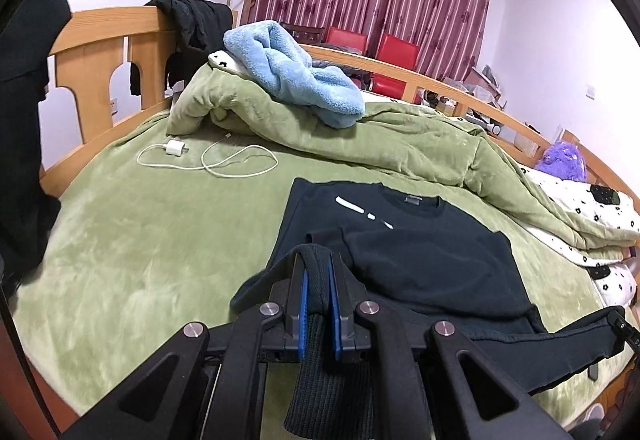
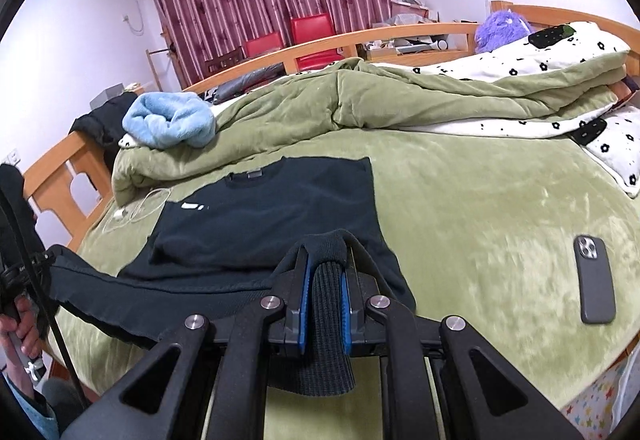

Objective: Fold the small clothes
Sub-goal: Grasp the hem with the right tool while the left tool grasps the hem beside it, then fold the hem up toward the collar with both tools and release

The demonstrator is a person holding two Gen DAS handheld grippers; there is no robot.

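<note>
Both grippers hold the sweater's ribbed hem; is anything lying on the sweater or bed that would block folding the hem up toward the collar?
Nothing visible does. The sweater body is bare up to the collar. The charger cable and phone lie off to the sides.

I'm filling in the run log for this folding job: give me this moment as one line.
stage: mid-fold | left gripper: shut on sweater hem | right gripper: shut on sweater hem | sweater: on green bed | phone: beside it

Grey phone (image 2: 595, 279) right of the tool; white charger with cable (image 1: 176, 148) ahead-left; blue fleece (image 1: 296, 73) beyond on green quilt (image 1: 400, 135).
</note>
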